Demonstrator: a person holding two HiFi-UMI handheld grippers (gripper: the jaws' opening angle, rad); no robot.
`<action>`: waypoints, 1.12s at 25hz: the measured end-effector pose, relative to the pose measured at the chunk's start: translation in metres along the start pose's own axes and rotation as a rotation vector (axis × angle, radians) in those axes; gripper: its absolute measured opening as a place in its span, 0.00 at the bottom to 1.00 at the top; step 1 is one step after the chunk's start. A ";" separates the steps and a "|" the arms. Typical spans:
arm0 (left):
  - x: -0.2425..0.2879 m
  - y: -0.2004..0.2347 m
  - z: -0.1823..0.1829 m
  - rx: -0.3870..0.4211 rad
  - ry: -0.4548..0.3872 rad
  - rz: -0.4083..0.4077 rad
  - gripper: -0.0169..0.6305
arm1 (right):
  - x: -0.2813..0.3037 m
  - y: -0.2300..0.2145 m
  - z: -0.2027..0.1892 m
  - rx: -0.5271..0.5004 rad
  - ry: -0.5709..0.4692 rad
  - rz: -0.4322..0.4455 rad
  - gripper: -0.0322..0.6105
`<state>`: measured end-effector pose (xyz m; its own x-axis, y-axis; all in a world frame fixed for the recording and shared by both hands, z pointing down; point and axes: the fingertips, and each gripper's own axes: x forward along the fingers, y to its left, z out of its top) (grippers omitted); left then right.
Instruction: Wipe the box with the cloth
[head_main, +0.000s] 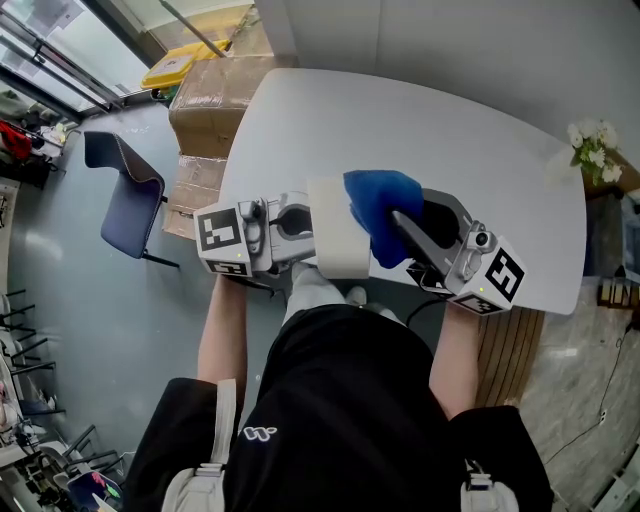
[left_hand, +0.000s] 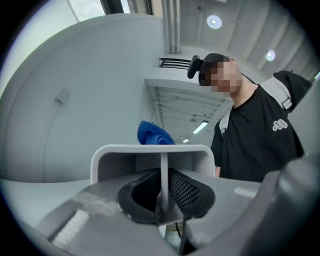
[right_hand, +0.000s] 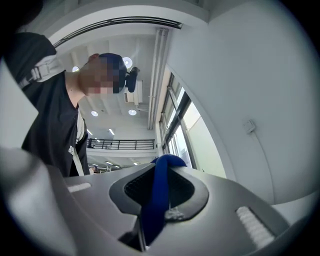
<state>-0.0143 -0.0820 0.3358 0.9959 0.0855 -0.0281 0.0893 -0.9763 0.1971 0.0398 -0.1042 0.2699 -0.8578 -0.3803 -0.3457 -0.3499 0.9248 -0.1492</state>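
In the head view, a white box (head_main: 335, 235) hangs in the air over the near edge of the table, in front of the person's chest. My left gripper (head_main: 303, 226) comes in from the left and is shut on the box's thin wall (left_hand: 162, 172). The box's open inside faces the left gripper view (left_hand: 150, 156). My right gripper (head_main: 402, 228) is shut on a blue cloth (head_main: 382, 212), which bunches against the box's right side. In the right gripper view the cloth (right_hand: 160, 192) runs up between the closed jaws. From the left gripper view the cloth (left_hand: 152, 135) peeks over the box's far rim.
The white table (head_main: 450, 140) stretches away behind both grippers. Left of it stand cardboard boxes (head_main: 205, 110) and a dark blue chair (head_main: 130, 195). White flowers (head_main: 595, 150) stand off the table's right end. The person's torso fills the bottom of the head view.
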 end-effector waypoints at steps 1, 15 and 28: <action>0.001 -0.003 0.001 0.001 -0.003 -0.014 0.11 | 0.000 -0.004 0.000 -0.004 -0.002 -0.024 0.14; -0.005 -0.013 0.039 0.062 -0.116 -0.016 0.11 | -0.009 -0.040 -0.035 -0.071 0.152 -0.250 0.13; -0.021 0.046 0.012 -0.009 -0.064 0.311 0.11 | -0.001 -0.004 -0.068 -0.080 0.299 -0.071 0.14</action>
<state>-0.0312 -0.1311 0.3336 0.9728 -0.2301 -0.0267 -0.2193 -0.9518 0.2146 0.0163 -0.1068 0.3339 -0.8987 -0.4359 -0.0479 -0.4311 0.8982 -0.0859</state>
